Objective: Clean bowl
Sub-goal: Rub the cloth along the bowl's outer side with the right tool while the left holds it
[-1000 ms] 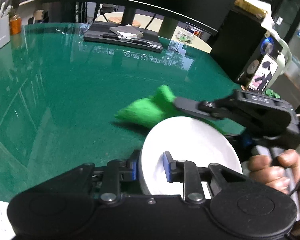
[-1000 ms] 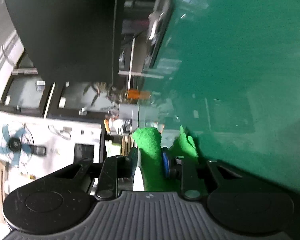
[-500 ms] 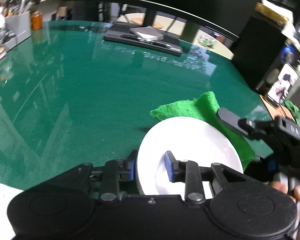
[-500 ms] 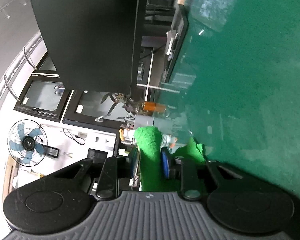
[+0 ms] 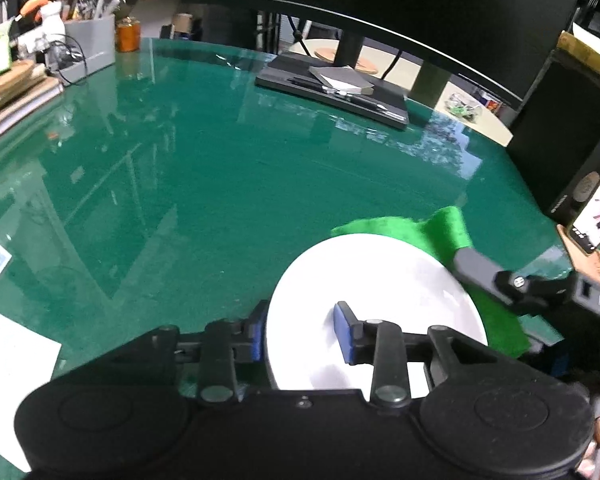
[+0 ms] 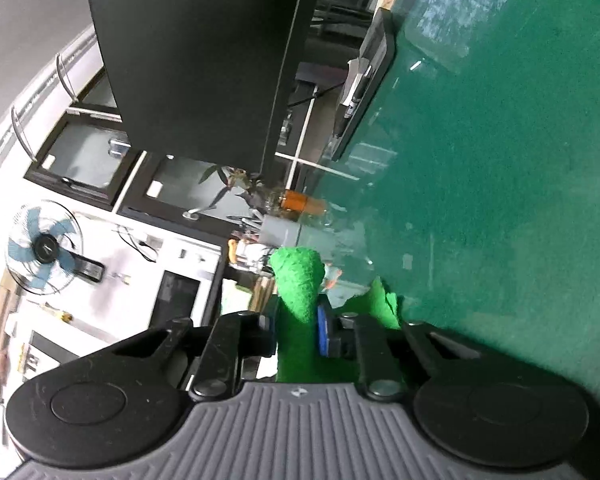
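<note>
Two grippers are in use over a green glass-topped table [image 5: 228, 184]. Left gripper [image 5: 300, 330], bottom centre of the left wrist frame, has its jaws closed on the near rim of a white bowl [image 5: 374, 280]: one blue pad outside the rim, the other inside. The bowl sits right of centre, low in the frame; whether it touches the table cannot be told. Right gripper [image 6: 298, 326] has its jaws clamped on a green cloth [image 6: 300, 284], which stands up between the pads at lower centre of the right wrist frame. In the left wrist frame the cloth lies against the bowl's far right rim. Partial lettering, apparently "DAS", shows on the right gripper's body at the right edge; no other writing is legible.
</note>
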Demonstrator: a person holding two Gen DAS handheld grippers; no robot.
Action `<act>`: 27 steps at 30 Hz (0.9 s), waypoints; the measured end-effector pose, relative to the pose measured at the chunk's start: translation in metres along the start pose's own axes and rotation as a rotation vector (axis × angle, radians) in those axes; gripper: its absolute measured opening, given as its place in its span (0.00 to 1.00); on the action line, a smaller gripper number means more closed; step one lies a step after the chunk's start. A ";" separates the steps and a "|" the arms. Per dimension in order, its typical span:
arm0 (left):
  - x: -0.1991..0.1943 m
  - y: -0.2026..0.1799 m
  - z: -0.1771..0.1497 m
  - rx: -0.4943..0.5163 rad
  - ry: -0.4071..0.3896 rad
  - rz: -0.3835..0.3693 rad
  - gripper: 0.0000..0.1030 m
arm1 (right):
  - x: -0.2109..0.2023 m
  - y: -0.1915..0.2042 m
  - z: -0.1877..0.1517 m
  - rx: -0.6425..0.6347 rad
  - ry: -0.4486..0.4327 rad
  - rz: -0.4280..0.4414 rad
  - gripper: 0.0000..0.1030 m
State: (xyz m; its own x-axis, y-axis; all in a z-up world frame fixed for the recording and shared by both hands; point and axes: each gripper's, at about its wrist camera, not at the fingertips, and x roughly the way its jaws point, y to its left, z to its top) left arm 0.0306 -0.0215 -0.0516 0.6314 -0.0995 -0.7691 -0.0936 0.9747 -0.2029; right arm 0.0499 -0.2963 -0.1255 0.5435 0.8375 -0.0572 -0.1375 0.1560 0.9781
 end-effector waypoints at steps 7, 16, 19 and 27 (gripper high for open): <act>0.006 -0.003 0.008 -0.044 0.008 0.024 0.33 | -0.003 -0.003 0.003 0.033 0.024 0.030 0.20; 0.011 0.004 0.015 0.026 0.031 -0.047 0.32 | -0.007 -0.002 0.009 0.001 0.003 0.025 0.19; 0.014 0.008 0.017 0.062 0.036 -0.092 0.32 | -0.010 0.000 0.012 -0.031 -0.045 0.004 0.19; 0.019 0.008 0.019 0.178 0.035 -0.162 0.32 | -0.017 -0.003 0.020 -0.032 -0.140 -0.005 0.19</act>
State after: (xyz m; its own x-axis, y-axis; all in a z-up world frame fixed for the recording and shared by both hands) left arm 0.0562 -0.0115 -0.0560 0.6000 -0.2611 -0.7562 0.1460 0.9651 -0.2173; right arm 0.0573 -0.3215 -0.1237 0.6542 0.7556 -0.0314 -0.1600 0.1789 0.9708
